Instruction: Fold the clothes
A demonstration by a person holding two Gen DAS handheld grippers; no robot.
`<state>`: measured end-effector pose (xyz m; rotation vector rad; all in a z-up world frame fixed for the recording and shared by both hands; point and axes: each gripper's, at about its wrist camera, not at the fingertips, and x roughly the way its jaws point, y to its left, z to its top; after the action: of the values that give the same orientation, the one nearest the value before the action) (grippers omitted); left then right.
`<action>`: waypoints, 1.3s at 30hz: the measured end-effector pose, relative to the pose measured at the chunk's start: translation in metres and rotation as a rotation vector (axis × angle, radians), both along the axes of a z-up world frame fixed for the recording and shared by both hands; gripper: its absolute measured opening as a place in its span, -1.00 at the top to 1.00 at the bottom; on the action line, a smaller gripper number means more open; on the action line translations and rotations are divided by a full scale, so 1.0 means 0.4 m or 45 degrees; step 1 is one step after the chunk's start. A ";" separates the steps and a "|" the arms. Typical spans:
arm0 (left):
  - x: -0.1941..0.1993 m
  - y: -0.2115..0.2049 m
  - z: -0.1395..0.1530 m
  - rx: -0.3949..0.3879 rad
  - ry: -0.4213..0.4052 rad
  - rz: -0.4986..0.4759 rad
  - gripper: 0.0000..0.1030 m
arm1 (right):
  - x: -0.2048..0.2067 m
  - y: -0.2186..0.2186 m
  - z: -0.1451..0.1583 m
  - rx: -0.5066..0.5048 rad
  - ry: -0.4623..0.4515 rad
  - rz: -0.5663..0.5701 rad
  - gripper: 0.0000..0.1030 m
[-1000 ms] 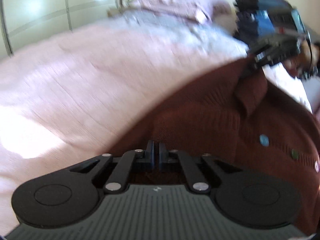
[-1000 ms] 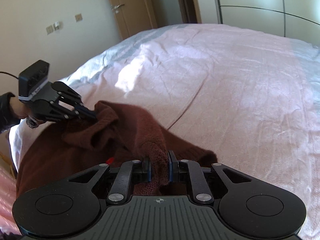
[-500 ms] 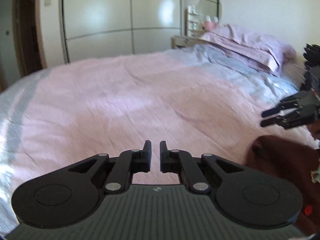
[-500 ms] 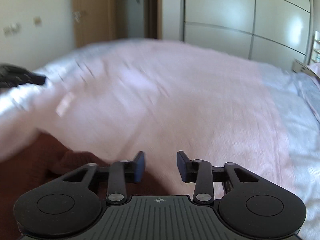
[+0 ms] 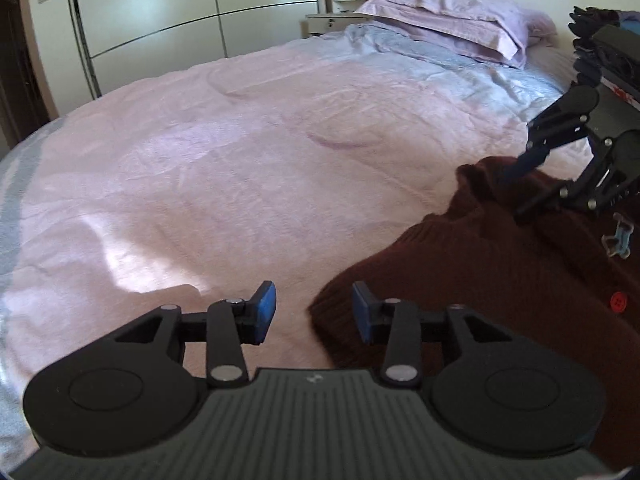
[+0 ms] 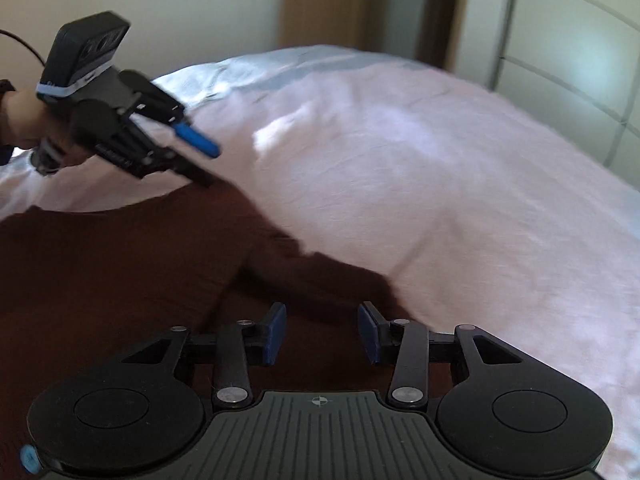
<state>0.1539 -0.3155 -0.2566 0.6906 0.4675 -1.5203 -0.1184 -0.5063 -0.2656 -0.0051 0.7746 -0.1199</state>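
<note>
Both grippers hung over a brown cardigan on a pink bed.
The left gripper (image 5: 314,307) and right gripper (image 6: 322,333) were opening, jaws parted, gripping nothing; the cardigan (image 5: 500,264) lay flat on the bed (image 5: 240,152), below both.
</note>
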 end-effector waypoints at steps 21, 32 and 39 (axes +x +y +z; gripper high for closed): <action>0.013 -0.093 -0.049 -0.099 0.012 -0.002 0.28 | 0.144 -0.041 -0.093 0.098 0.008 0.046 0.17; 0.007 -0.030 -0.060 0.046 -0.148 -0.006 0.14 | 0.141 -0.135 -0.095 0.166 -0.084 -0.323 0.17; 0.061 0.033 0.016 -0.078 -0.032 0.183 0.11 | -0.072 -0.217 0.028 0.185 -0.177 -0.576 0.06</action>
<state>0.1784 -0.3023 -0.2504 0.6144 0.4403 -1.3834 -0.1474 -0.5930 -0.2543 0.3151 0.6333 -0.4881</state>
